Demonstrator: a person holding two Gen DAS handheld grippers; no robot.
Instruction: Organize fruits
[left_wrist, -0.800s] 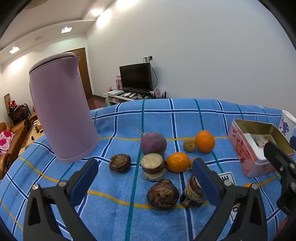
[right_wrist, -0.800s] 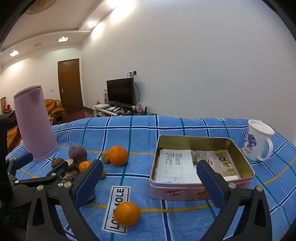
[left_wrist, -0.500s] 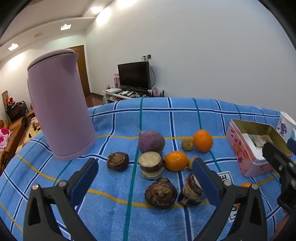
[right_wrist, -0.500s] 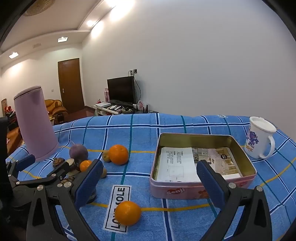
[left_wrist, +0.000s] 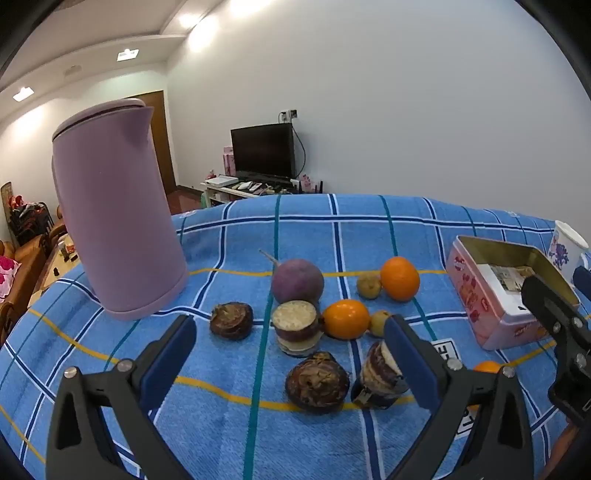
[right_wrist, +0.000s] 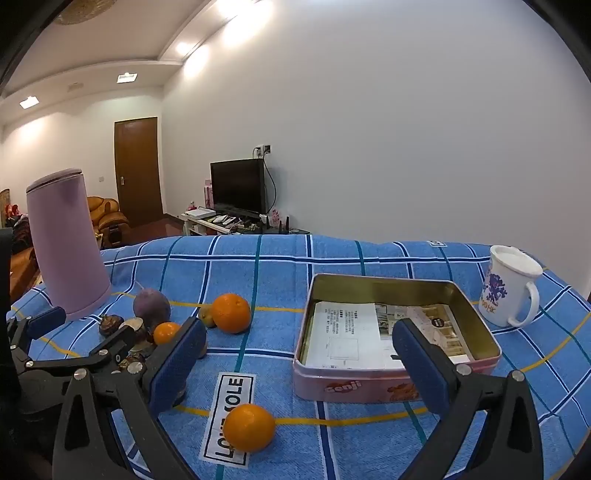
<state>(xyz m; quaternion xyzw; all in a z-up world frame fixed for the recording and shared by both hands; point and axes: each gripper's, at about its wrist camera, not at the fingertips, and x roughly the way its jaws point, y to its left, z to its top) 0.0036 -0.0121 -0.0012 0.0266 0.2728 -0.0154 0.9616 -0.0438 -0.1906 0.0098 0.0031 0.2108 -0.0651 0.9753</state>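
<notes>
The left wrist view looks down on the fruit cluster from close by. At far left a tall lilac kettle (left_wrist: 118, 225) stands on the blue checked cloth (left_wrist: 369, 229) covering the desk. To its right lie a dark brown fruit (left_wrist: 231, 320), a round purple fruit (left_wrist: 297, 281) with a cut piece (left_wrist: 295, 326) in front of it, an orange (left_wrist: 346, 319), a small yellowish fruit (left_wrist: 368, 287) and a second orange (left_wrist: 400, 278). Nearer the camera sit another dark brown fruit (left_wrist: 317, 381) and a cut purple piece (left_wrist: 378, 374), partly hidden behind the right finger. The left hand-held gripper (left_wrist: 291, 354) hovers over these with its fingers spread wide and nothing between the pads. Only a sliver of a third orange (left_wrist: 487, 366) shows at the right.

The right wrist view shows that third orange (right_wrist: 248, 427) whole, lying on a white label (right_wrist: 229, 417) near the front, apart from the cluster. It also shows the inside of the open pink tin (right_wrist: 391, 387), which holds papers (right_wrist: 347, 334), and the whole white mug (right_wrist: 511, 286) with its handle; the left view catches only the tin's near corner and the mug's edge. The right hand-held gripper (right_wrist: 295, 363) is spread wide too, holding nothing, with the tin's front wall between its fingers in the picture. The left hand-held gripper appears at this view's left edge, covering part of the cluster.
</notes>
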